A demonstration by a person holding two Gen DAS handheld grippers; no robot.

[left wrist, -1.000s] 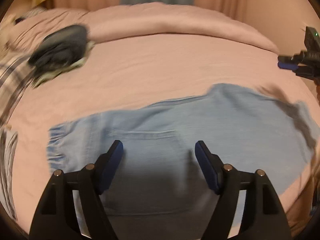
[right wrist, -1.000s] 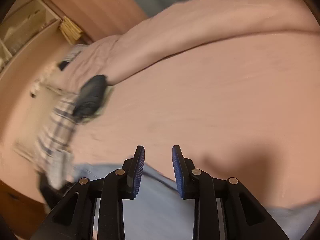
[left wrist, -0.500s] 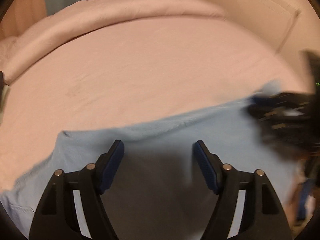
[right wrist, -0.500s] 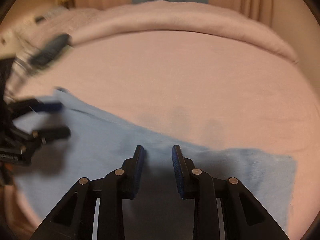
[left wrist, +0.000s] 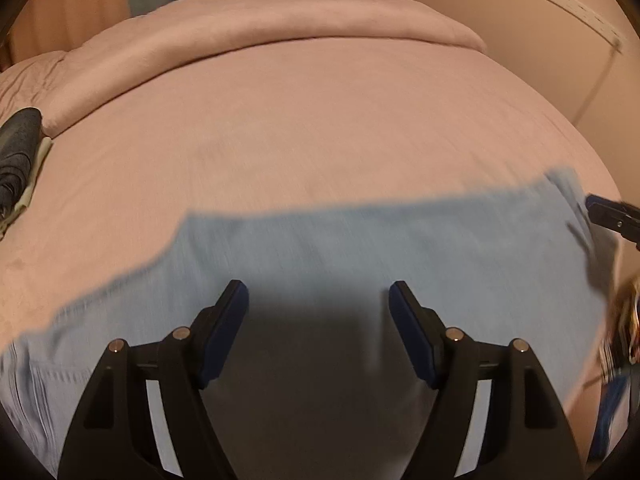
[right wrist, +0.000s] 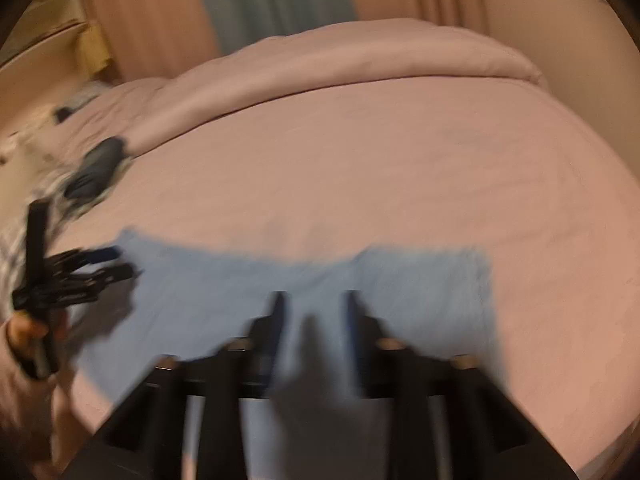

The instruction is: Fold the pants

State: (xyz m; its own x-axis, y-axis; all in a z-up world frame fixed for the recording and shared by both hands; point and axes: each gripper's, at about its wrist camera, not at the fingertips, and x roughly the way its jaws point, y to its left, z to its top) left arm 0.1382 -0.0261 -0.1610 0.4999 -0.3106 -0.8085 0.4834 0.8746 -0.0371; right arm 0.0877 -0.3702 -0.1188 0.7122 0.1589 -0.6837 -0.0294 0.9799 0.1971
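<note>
Light blue pants (left wrist: 360,248) lie flat across the near part of a pink bed (left wrist: 304,120). My left gripper (left wrist: 319,300) hovers over their middle, wide open, nothing between its blue pads. In the right wrist view the same pants (right wrist: 248,284) stretch left to right, with a squared end at the right. My right gripper (right wrist: 314,300) hangs above them, blurred, its jaws opening and empty. The left gripper (right wrist: 80,276) shows at the left edge of that view, held by a hand. The right gripper's finger (left wrist: 612,214) pokes in at the right edge of the left wrist view.
A rolled pink duvet (left wrist: 280,36) runs along the far side of the bed. A dark folded garment (left wrist: 18,148) and striped cloth (right wrist: 24,216) lie at the far left. Curtains (right wrist: 272,4) hang behind, a wall (left wrist: 560,48) stands at the right.
Both views have swung right along the pants, from the waistband end toward the leg end. The right gripper's jaws have widened from nearly closed. The left gripper stayed wide open.
</note>
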